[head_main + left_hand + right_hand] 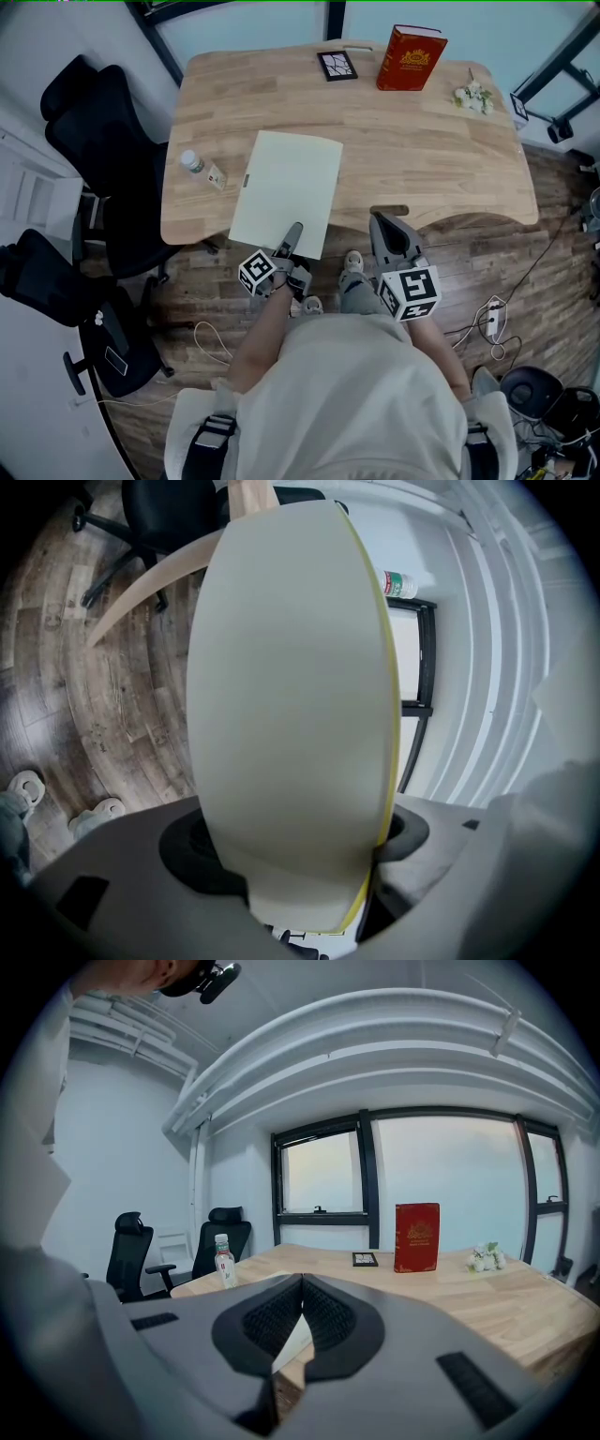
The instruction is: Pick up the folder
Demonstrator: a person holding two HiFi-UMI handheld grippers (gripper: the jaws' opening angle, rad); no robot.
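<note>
The folder (286,192), pale cream with a thin yellow edge, lies flat on the tabletop (422,159) toward its near left corner. It is slightly askew, and its near end sticks out past the tabletop's near edge. Nothing shows it lifted yet; most of it seems to rest on the wood.

The left gripper (292,234) is at that overhanging end. In the left gripper view it is rolled on its side and the folder runs between the jaws, filling most of the picture. The jaws stand well apart on either side of the sheet. One pad sits close against the yellow edge, but no squeeze shows on so thin a thing, so I judge it straddled rather than clamped.

The right gripper (382,225) hangs just off the near edge, to the right of the folder and apart from it. Its jaws are together with nothing in them.

Farther out, a small bottle (192,161) stands near the left edge, and a red book (411,58) stands upright at the far edge. A black framed card (337,66) is beside the book and white flowers (473,96) are toward the far right corner.

As I read it, the approach is done. Closing on the folder and raising it off the tabletop are left.
</note>
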